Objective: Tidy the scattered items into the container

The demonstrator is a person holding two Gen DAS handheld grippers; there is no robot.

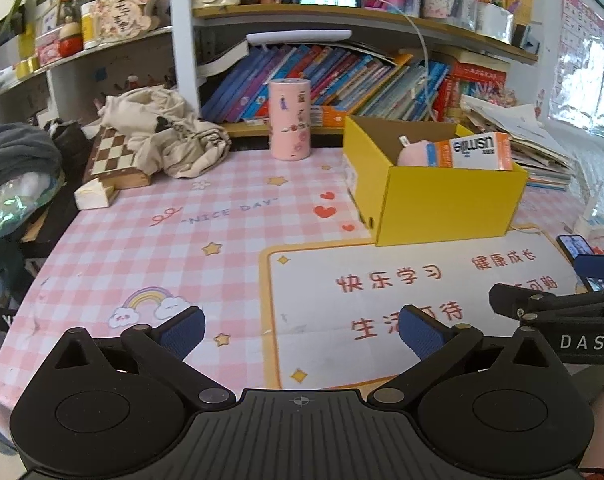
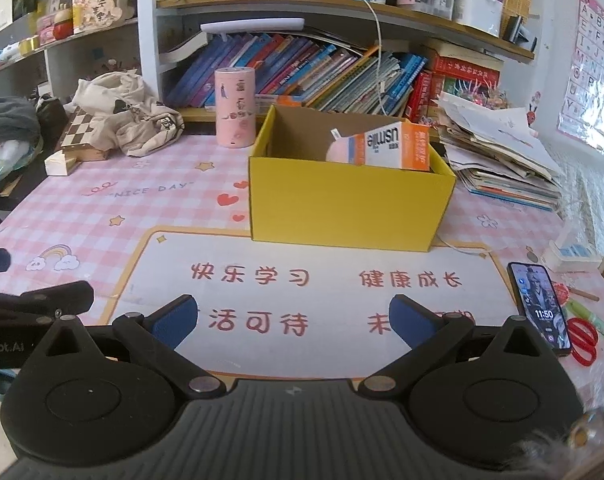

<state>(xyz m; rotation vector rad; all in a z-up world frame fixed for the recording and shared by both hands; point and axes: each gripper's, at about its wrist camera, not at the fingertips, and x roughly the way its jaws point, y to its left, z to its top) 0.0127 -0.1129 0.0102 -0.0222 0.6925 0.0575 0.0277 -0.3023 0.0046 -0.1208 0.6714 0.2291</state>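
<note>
Ribbed blue pads tip the left gripper (image 1: 302, 326) and right gripper (image 2: 294, 318) — both released, holding nothing over the desk mat (image 2: 114, 208). Farther off, the yellow cardboard box (image 2: 341, 208) holds an orange-white carton (image 2: 393, 148) and a half-hidden pink plush (image 2: 335, 150).

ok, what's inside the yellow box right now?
Yellow box holds an orange-and-white carton leaning on a pink soft item. The box floor and anything beneath them are hidden by the front wall.
</note>
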